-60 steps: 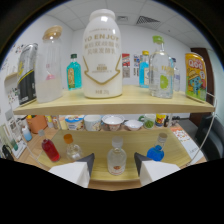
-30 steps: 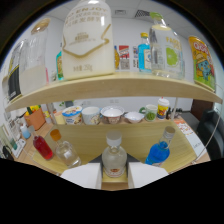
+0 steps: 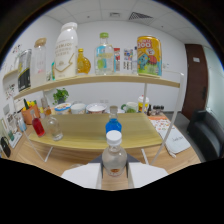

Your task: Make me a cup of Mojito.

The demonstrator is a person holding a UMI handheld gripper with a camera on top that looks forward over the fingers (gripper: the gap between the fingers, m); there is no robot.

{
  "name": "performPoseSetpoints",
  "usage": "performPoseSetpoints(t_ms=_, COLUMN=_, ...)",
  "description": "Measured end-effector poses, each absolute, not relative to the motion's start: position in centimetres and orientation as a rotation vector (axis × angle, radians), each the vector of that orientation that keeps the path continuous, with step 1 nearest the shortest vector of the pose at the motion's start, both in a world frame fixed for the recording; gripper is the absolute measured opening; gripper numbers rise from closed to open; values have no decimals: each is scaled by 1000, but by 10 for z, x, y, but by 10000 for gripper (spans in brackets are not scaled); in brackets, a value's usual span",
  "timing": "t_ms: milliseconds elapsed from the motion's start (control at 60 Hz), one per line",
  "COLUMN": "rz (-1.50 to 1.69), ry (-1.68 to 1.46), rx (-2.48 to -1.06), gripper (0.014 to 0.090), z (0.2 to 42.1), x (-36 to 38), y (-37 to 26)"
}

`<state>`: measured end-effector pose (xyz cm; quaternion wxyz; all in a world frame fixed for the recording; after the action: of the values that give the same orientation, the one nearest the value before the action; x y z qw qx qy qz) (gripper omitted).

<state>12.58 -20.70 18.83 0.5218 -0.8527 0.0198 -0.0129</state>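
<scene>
A small clear plastic bottle with a white cap (image 3: 114, 156) is seen between the white fingers of the gripper (image 3: 114, 175), both pressed against it. A blue bottle (image 3: 113, 125) stands just beyond on the wooden shelf (image 3: 90, 136).

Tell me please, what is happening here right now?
A person holds a hand-held tool in front of a two-level wooden shelf. A small clear bottle with a white cap stands between the tool's two fingers; whether they press on it cannot be seen. Just beyond it is a blue bottle. A tall white bottle and a yellow can stand on the upper board.
</scene>
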Motion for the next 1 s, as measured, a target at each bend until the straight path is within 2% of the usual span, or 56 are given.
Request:
performPoseSetpoints(t_ms=183, rz=-79, ry=30, rx=-2117, gripper=344, z=141, x=139, y=-229)
performPoseSetpoints(t_ms=417, rz=-465, ry=-279, rx=-2063, gripper=344, z=152, x=151, y=-221)
performPoseSetpoints(t_ms=733, rz=-1145, ry=-994, rx=-1718, gripper=343, z=192, x=145, y=-197)
performPoseSetpoints(t_ms=1000, rz=-1532, ry=-1527, rx=-1348, gripper=342, z=193, x=125, y=-182)
